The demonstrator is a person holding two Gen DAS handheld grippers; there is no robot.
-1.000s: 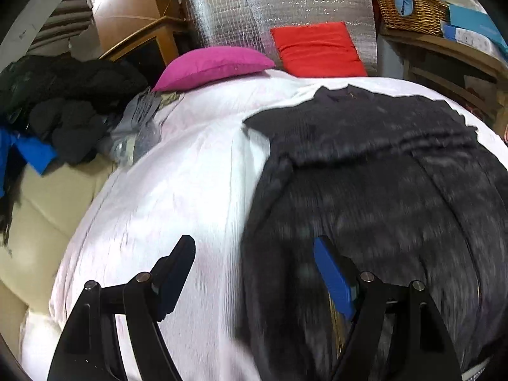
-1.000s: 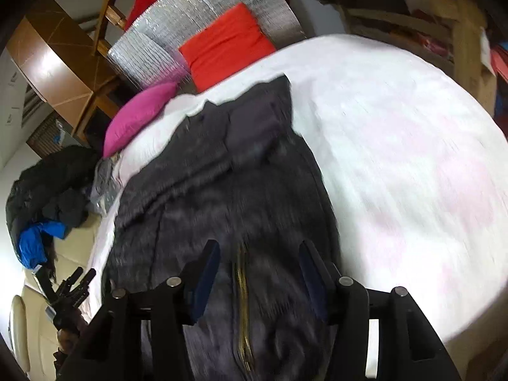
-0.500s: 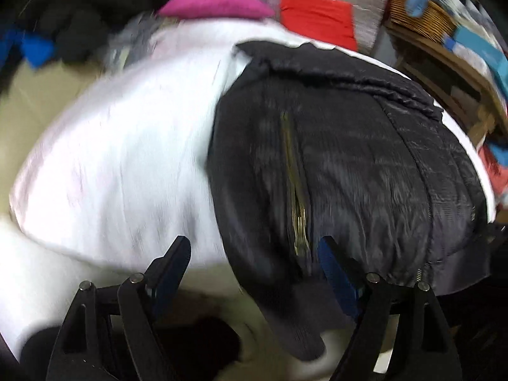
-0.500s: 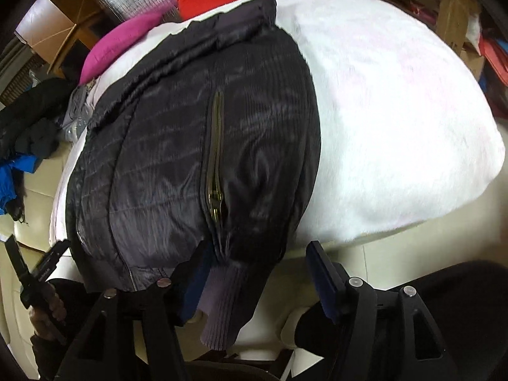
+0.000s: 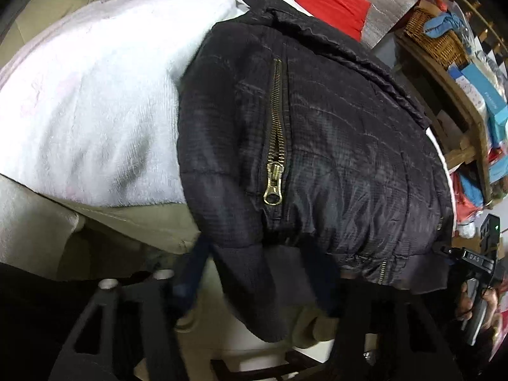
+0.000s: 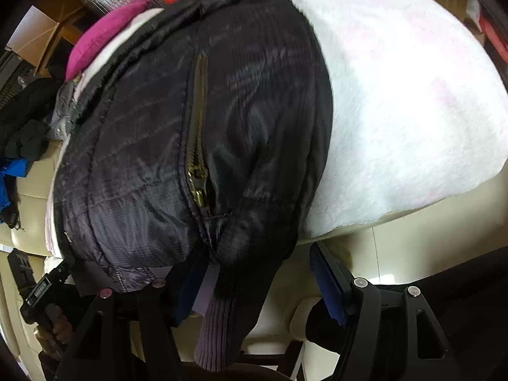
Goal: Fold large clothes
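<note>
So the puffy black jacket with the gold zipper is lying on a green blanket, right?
Not green. The puffy black jacket with its gold zipper lies on a fluffy white blanket, with its bottom hanging over the edge. The right wrist view shows the white best.

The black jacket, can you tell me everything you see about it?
The jacket is black, quilted and a bit shiny, with a collar at the far end. A brass zipper runs down each sleeve, pulled closed. It lies on a white fluffy blanket, sleeves along its sides. The ribbed cuffs and hem hang over the near edge. Each open tool straddles a cuff.
</note>
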